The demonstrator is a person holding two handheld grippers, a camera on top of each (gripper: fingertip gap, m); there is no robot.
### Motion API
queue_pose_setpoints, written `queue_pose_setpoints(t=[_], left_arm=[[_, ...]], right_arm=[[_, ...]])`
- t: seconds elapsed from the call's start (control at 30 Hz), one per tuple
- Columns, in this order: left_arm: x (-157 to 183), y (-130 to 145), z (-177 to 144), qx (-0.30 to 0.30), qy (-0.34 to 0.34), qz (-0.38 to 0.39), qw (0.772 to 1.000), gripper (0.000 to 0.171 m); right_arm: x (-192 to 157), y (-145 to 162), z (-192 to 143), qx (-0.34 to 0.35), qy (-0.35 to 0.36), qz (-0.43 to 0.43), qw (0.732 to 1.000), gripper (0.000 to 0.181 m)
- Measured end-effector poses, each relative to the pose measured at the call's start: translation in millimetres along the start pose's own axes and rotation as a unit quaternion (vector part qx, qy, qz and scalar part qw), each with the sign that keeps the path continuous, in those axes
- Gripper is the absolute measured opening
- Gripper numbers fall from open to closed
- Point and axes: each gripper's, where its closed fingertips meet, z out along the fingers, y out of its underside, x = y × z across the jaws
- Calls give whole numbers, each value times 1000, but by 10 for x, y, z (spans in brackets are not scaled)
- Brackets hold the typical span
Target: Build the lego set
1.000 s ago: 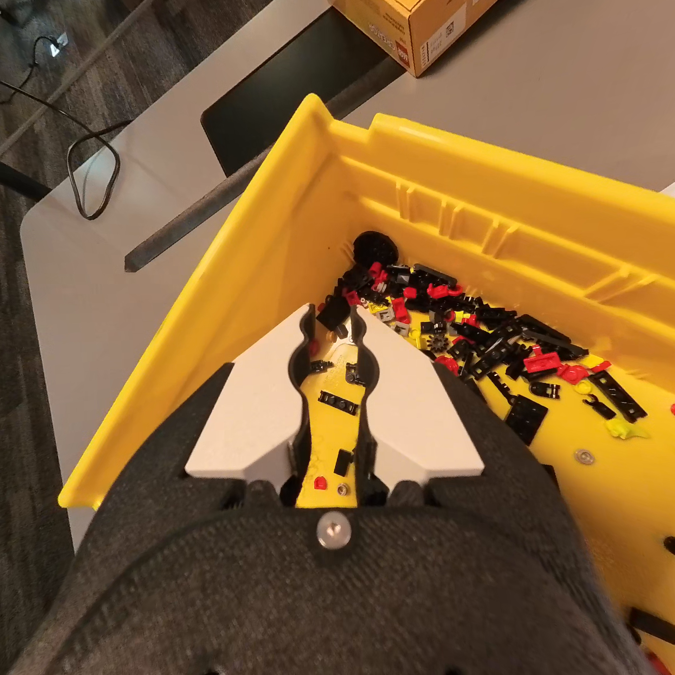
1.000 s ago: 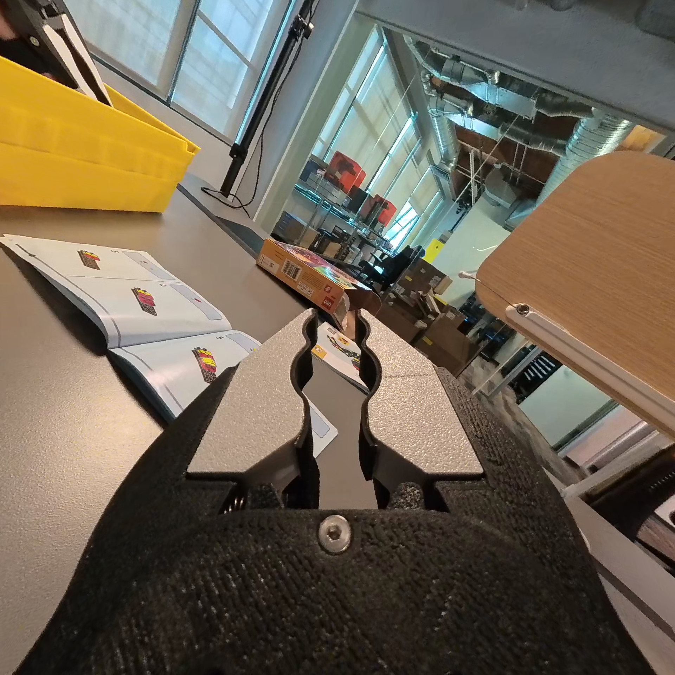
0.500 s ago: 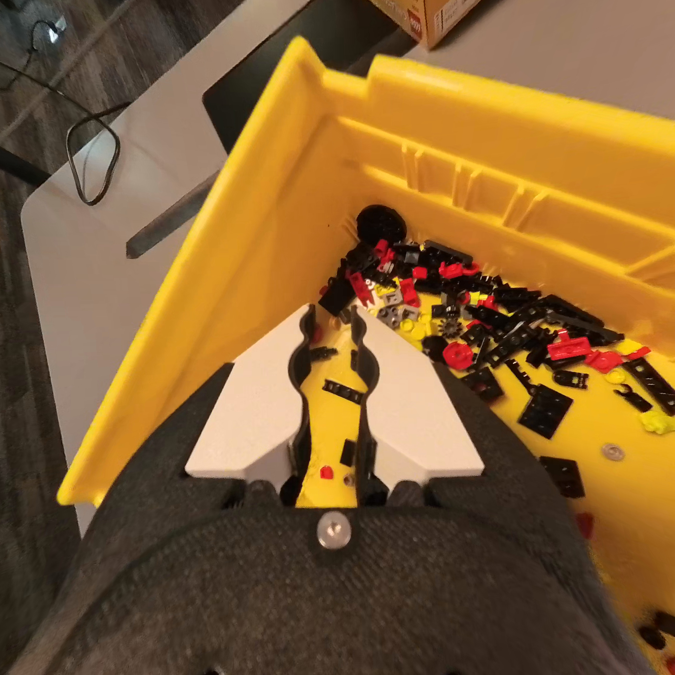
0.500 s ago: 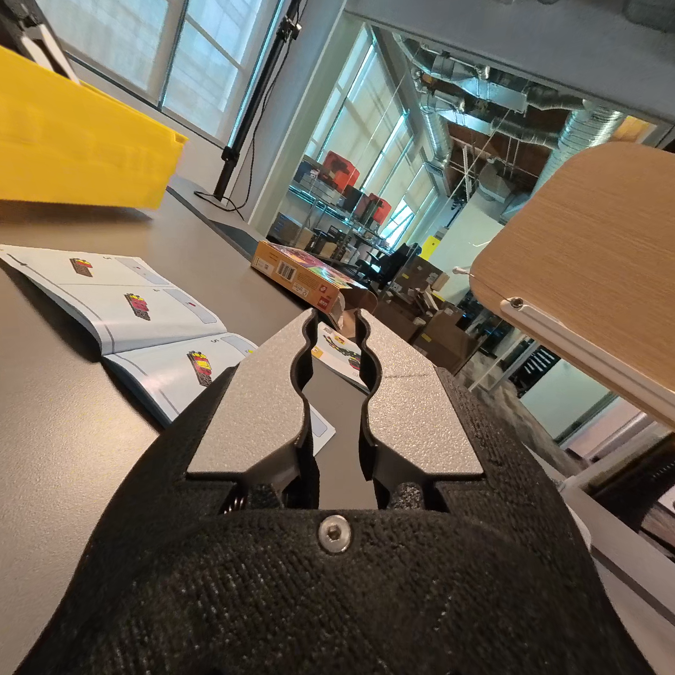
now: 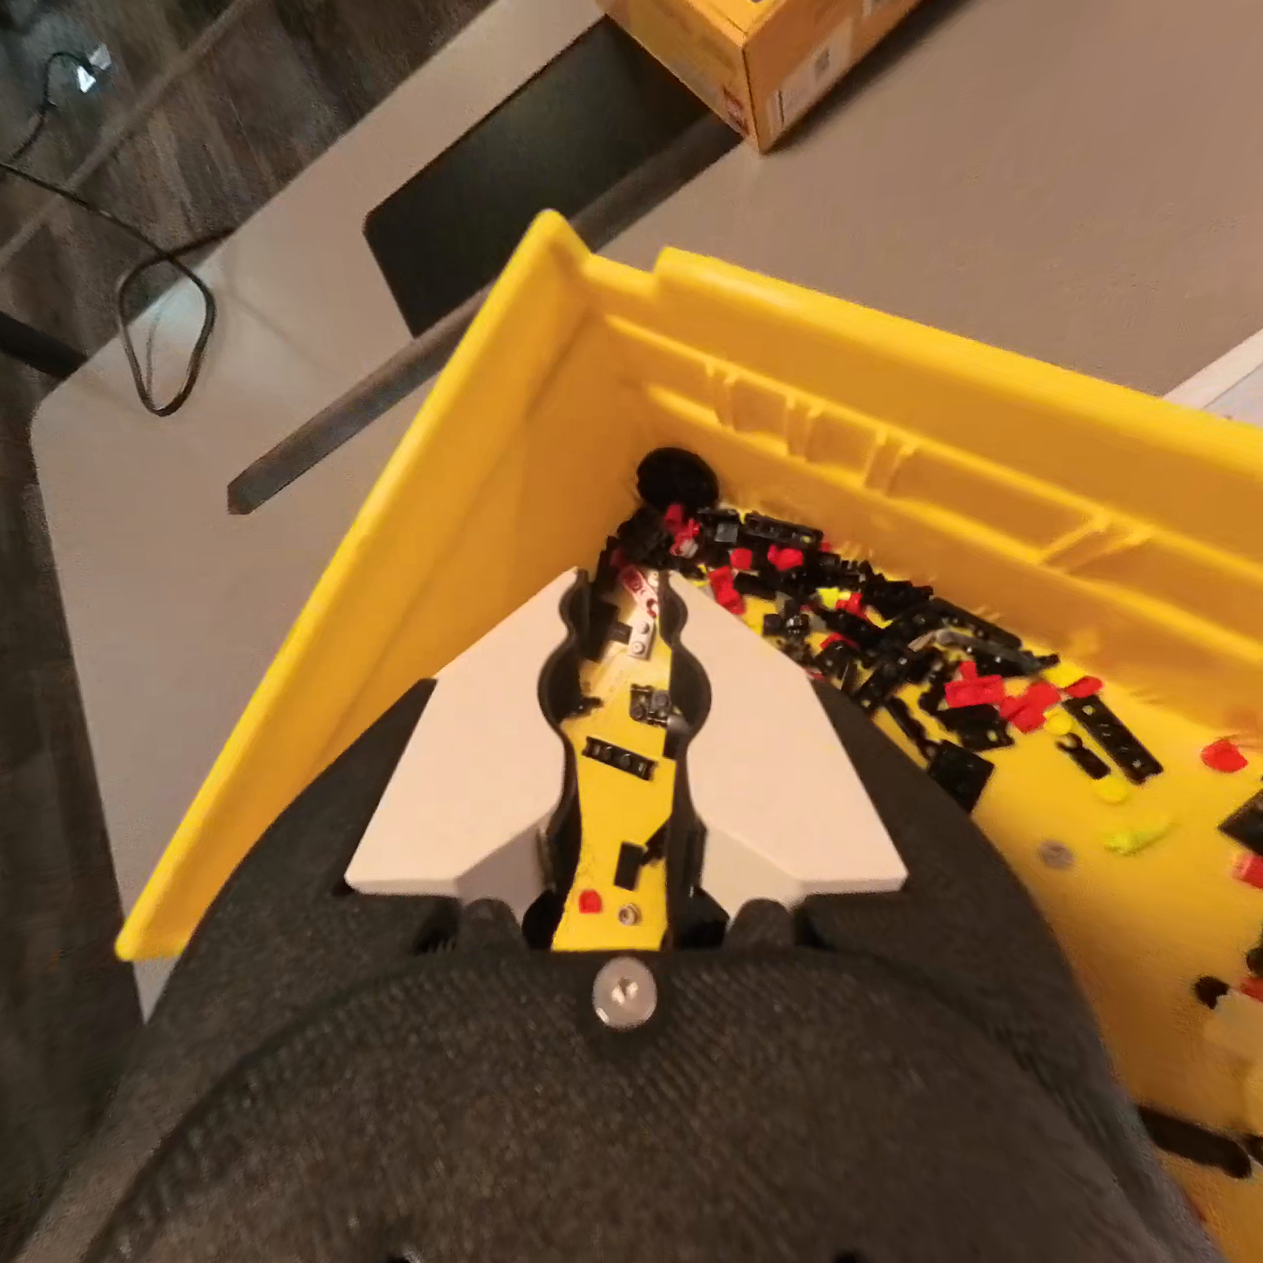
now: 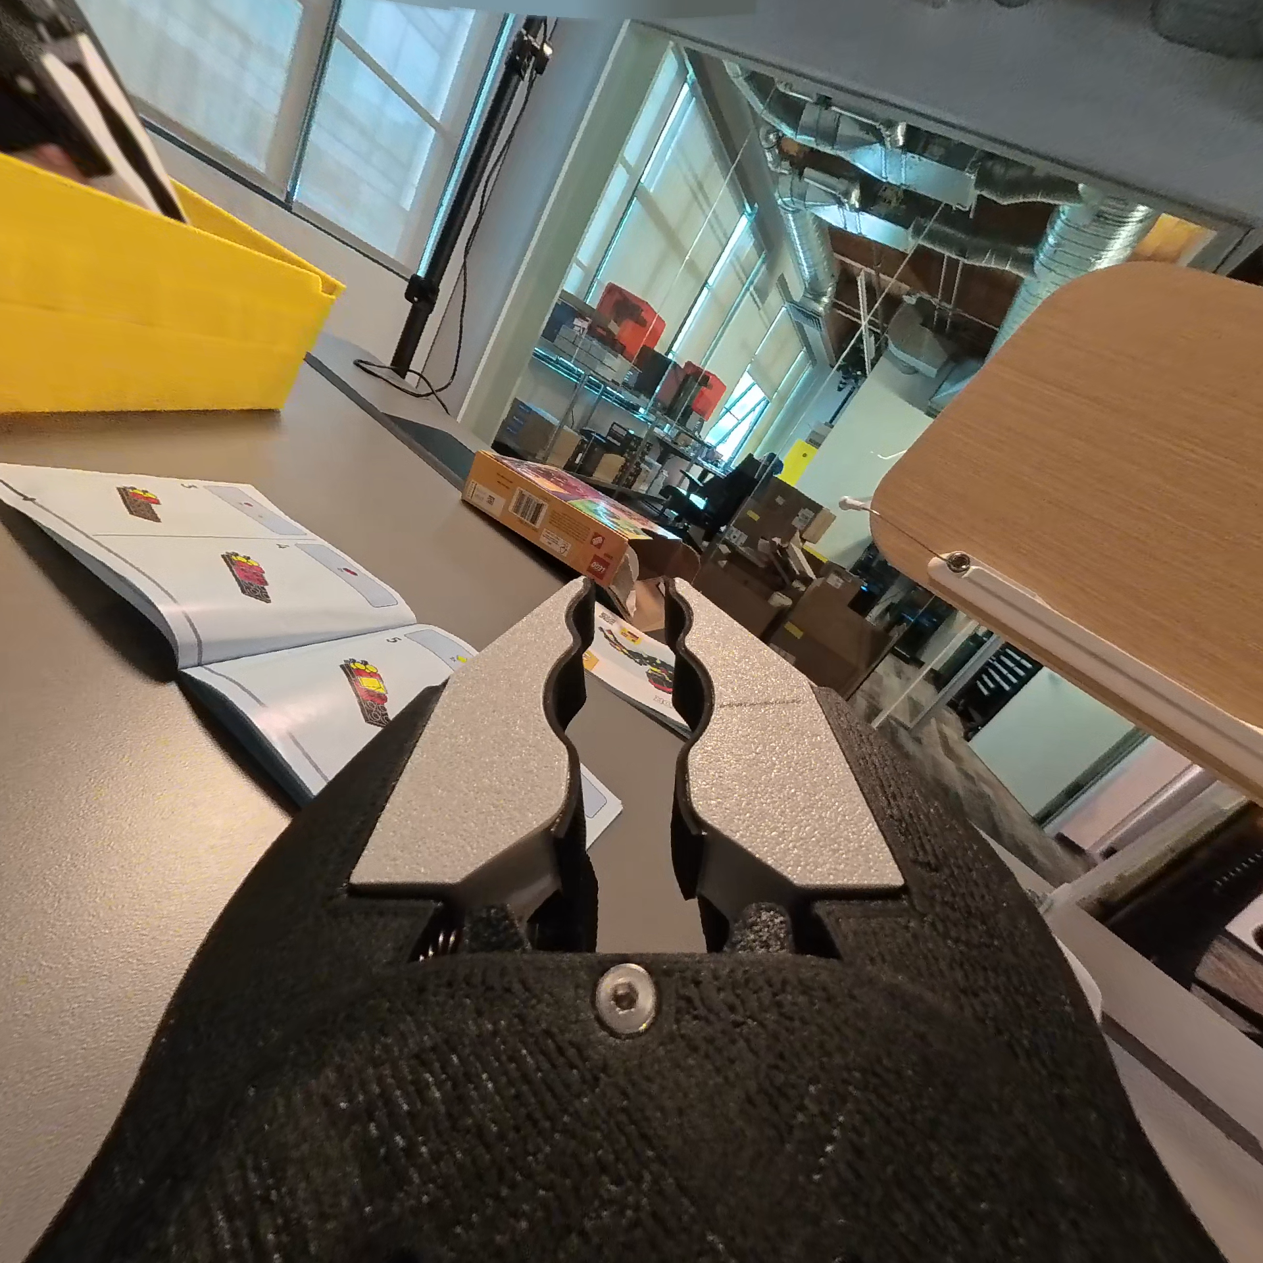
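Note:
A yellow bin (image 5: 437, 547) holds several loose black, red and yellow Lego pieces (image 5: 854, 615), piled toward its far corner beside a black wheel (image 5: 676, 471). My left gripper (image 5: 623, 581) has white fingers; it is open and empty, hovering inside the bin with its tips over the near edge of the pile. A black plate (image 5: 618, 755) lies on the bin floor between the fingers. My right gripper (image 6: 629, 588) has grey fingers; it is open and empty, low over the grey table, pointing at the Lego box (image 6: 547, 519). An open instruction booklet (image 6: 260, 581) lies to its left.
The bin (image 6: 137, 321) stands at the far left of the table, with the left gripper (image 6: 75, 116) above it. A second leaflet (image 6: 635, 670) lies past the right fingertips. A wooden board (image 6: 1093, 478) overhangs on the right. The cardboard box (image 5: 786, 68) sits beyond the bin. Spacing between my two grippers at the tips: around 40 cm.
My left gripper has swung a little over the bin and its tips now sit over the pile's near edge. My right gripper has shifted slightly and stays open.

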Motion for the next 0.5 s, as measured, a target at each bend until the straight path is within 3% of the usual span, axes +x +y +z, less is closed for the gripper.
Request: queue_pose_setpoints(t=[0.13,0.33,0.5], left_arm=[[-62,44,-54,-11,33,-48,998,19],[-62,397,33,-157,84,-137,974,31],[-9,530,127,-217,134,-162,953,27]], right_arm=[[1,-3,-3,-1,0,0,1000,18],[-17,-4,-3,-3,-2,-7,1000,18],[-17,-6,-7,-4,-3,-7,1000,18]])
